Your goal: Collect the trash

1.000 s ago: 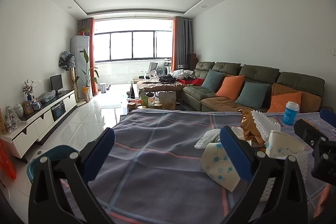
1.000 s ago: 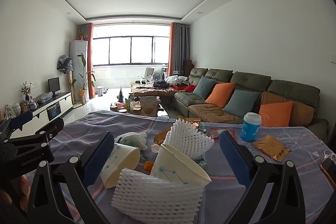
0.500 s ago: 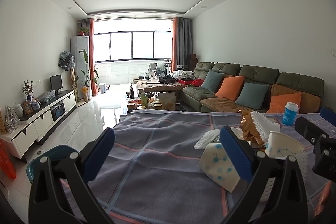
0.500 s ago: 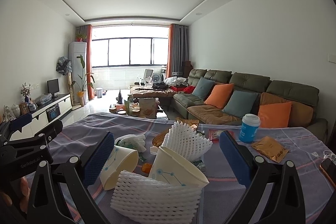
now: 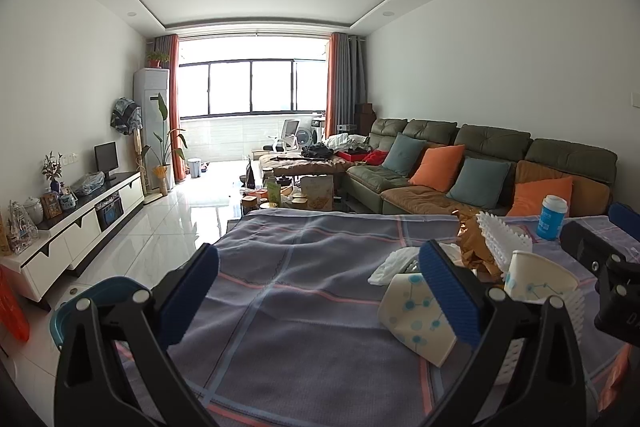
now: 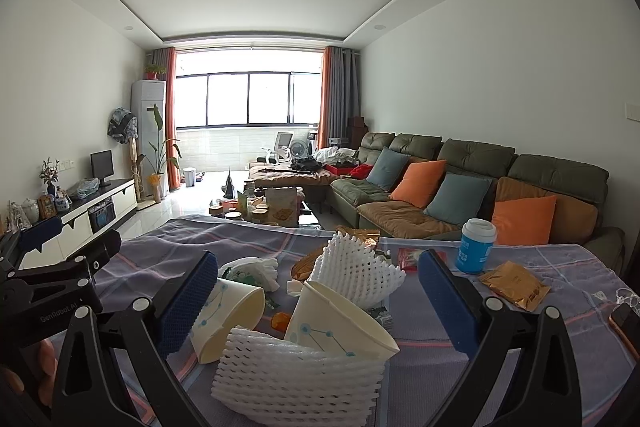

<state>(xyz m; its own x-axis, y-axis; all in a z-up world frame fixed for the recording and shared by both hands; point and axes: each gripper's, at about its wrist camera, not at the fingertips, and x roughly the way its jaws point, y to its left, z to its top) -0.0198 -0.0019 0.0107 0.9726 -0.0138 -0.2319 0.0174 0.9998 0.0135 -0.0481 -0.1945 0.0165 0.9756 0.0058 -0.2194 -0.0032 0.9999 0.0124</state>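
Trash lies on a table under a grey plaid cloth (image 5: 304,291). In the right wrist view, two tipped paper cups (image 6: 226,315) (image 6: 336,319), a white foam net (image 6: 296,375) in front and another foam net (image 6: 352,271) behind sit between my open right gripper's (image 6: 316,303) fingers. A gold wrapper (image 6: 514,285) and a blue cup with a lid (image 6: 476,247) lie to the right. My left gripper (image 5: 320,291) is open and empty over bare cloth, left of a paper cup (image 5: 416,315). A blue bin (image 5: 100,295) stands on the floor at the table's left.
A phone (image 6: 626,323) lies at the table's right edge. A red packet (image 6: 408,259) lies behind the nets. A green sofa (image 6: 480,195) with cushions stands behind on the right, a coffee table (image 6: 272,207) beyond, a TV cabinet (image 5: 80,223) on the left.
Both grippers have shifted only slightly. Nothing on the table has moved.
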